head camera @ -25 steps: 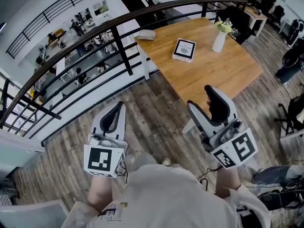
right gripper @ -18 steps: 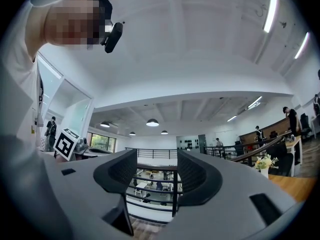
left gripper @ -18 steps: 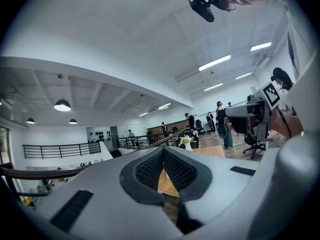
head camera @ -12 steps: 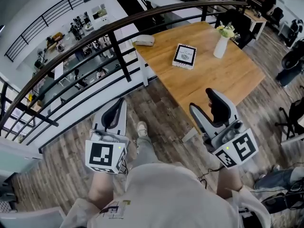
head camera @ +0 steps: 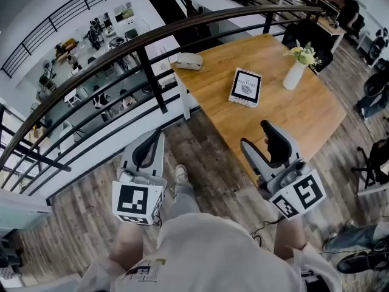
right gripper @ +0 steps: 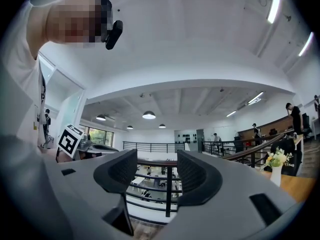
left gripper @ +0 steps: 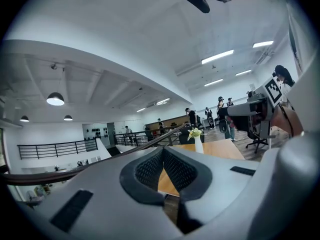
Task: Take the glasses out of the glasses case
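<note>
A pale grey glasses case [head camera: 189, 60] lies shut on the far left corner of the wooden table [head camera: 285, 111]; no glasses show. Both grippers hang in the air over the floor, well short of the table. My left gripper [head camera: 148, 148] is shut, its dark pads meeting at the tips [left gripper: 162, 153], with nothing held. My right gripper [head camera: 258, 135] stands open and empty by the table's near edge; through its gap [right gripper: 157, 169] I see the railing. The case is in neither gripper view.
A book [head camera: 246, 87] lies mid-table and a white vase with flowers [head camera: 296, 72] stands at the right. A black railing [head camera: 146, 72] runs along the table's left side over a drop. Office chairs [head camera: 377, 151] are at the right. My shoe [head camera: 181, 174] is on the wood floor.
The person has stepped forward: a shoe has come into sight and the table has shifted in the head view. Both grippers keep their pose and jaw state.
</note>
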Demonstrator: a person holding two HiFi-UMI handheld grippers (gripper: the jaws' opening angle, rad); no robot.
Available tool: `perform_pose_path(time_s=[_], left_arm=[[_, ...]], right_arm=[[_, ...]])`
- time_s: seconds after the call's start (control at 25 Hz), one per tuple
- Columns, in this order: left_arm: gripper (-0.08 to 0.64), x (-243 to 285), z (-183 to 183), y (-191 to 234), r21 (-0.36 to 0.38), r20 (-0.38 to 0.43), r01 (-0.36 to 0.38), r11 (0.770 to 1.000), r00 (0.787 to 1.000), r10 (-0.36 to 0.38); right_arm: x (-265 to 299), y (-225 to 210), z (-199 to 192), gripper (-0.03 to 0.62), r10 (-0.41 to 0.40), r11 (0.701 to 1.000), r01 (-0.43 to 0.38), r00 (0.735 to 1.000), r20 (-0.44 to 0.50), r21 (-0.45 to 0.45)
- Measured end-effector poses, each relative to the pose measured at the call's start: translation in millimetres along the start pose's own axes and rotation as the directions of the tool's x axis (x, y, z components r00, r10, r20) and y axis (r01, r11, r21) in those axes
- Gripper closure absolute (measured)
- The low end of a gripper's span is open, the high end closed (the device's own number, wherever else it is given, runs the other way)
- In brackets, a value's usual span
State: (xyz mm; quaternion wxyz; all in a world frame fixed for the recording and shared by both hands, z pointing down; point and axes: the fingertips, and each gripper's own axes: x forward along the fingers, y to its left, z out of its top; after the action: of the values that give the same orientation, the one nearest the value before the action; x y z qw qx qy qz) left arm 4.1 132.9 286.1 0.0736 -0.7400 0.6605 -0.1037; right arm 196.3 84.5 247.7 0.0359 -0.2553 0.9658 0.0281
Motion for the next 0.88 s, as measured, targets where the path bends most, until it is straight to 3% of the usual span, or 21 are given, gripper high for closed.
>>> perform_pose_path(time_s=[0.44,0.64,0.76,0.88], left_arm=[[0.543,134.2,-19.5,151.8,-0.033,-0.059,0.034,0.999,0.998,-0.036],[0.543,214.4,-29.7,221.6,0.014,-0.05,0.082,0.997,0.995,-0.082],[0.543,238.0,-41.5,256.8,-0.017,-0.086,0.081,0.997,0.993,-0.082],[0.543,256.9,-55.3,278.4,0.032,-0.068,0.12,0.992,0.991,-0.117]], right_arm=[[205.0,-53.8,-23.8,0.325,0.018,1.0,-0.018,0.994,-0.106,0.001],[299.8,-95.5,-32.1,0.325,-0.002,1.0,0.002,0.989,-0.146,-0.003],[344.1,-98.5,-43.9,0.325,-0.007,1.0,0.007,0.985,-0.172,0.001],[378.7,-102.9,-57.4,0.328,-0.018,1.0,0.02,0.984,-0.179,0.013]])
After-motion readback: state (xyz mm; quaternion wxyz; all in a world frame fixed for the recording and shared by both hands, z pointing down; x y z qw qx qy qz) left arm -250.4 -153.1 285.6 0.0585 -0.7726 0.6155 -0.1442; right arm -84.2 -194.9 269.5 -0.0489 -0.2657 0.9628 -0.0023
